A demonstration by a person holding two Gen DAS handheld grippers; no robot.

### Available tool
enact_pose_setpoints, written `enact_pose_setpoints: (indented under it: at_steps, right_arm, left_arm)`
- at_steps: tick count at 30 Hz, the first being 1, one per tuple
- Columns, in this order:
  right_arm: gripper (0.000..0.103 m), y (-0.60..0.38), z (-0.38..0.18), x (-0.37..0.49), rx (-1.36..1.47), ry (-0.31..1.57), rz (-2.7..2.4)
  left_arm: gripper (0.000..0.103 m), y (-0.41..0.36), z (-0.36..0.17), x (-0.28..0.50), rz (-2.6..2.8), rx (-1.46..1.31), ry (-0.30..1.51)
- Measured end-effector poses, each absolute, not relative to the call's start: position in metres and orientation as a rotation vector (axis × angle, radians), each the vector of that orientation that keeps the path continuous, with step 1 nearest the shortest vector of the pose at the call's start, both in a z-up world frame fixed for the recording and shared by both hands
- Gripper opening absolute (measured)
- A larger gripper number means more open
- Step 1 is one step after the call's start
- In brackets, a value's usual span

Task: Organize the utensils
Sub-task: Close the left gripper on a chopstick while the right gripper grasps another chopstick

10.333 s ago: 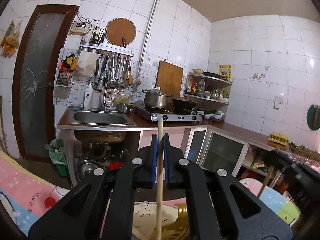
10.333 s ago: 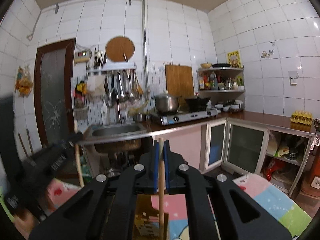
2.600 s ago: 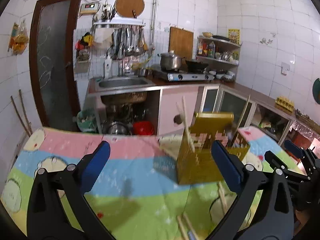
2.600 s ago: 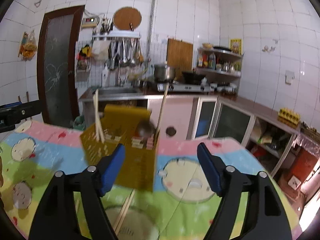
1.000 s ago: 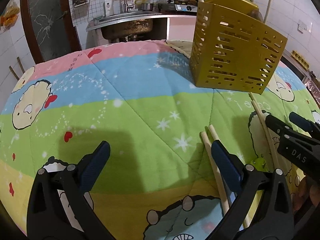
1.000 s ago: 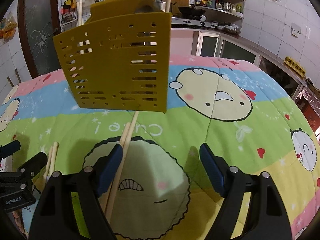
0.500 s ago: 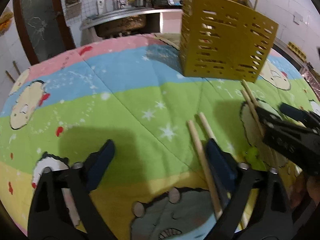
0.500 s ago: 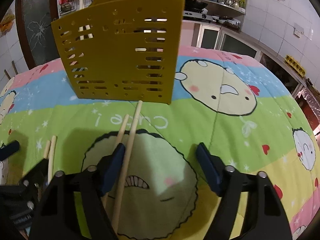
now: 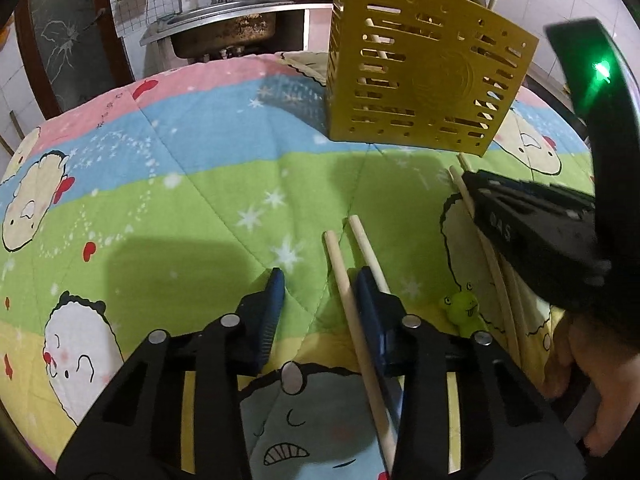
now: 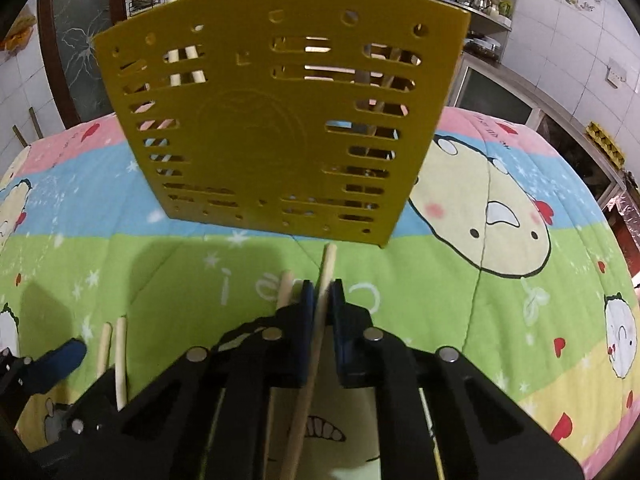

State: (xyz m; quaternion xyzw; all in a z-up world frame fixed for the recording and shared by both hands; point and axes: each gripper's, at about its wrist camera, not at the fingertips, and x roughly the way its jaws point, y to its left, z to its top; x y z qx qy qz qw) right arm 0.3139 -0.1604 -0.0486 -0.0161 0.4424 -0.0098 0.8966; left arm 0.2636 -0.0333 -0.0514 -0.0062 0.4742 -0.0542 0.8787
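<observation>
A yellow slotted utensil holder [image 9: 420, 80] [image 10: 280, 128] stands on the cartoon quilt with several wooden chopsticks upright inside. Two chopsticks lie side by side in front of my left gripper [image 9: 320, 286]. One chopstick [image 9: 340, 264] lies between its closing jaws against the right pad, with the left pad clear of it. The other chopstick [image 9: 362, 240] runs behind the right finger. My right gripper [image 10: 322, 296] is shut on a chopstick [image 10: 326, 268] whose tip reaches the holder's base. A loose chopstick [image 10: 285, 286] lies just left of it.
The quilt [image 9: 180, 200] covers the whole work surface. The right gripper's black body [image 9: 528, 224] and a person's hand [image 9: 592, 360] fill the right of the left wrist view. A sink [image 9: 224, 20] and kitchen cabinets [image 10: 500, 92] stand behind the holder.
Both grippers have narrowed their jaws. The right one has closed on a chopstick. The left one now has a chopstick between its jaws. The holder looks nearer in both views.
</observation>
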Motion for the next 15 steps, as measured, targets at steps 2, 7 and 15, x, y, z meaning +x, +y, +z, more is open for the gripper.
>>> enact_pose_setpoints:
  at_steps: [2, 7, 15]
  right_arm:
    - [0.007, -0.163, -0.048, 0.308, -0.016, 0.917, -0.01]
    - [0.006, -0.173, -0.043, 0.297, 0.052, 0.925, 0.014]
    - [0.006, -0.19, -0.029, 0.277, 0.104, 0.891, 0.012]
  left_arm:
    - [0.031, -0.032, -0.051, 0.267, -0.119, -0.022, 1.002]
    - [0.016, -0.035, -0.05, 0.274, -0.126, -0.02, 1.01]
    - [0.007, -0.039, -0.048, 0.278, -0.129, -0.026, 0.986]
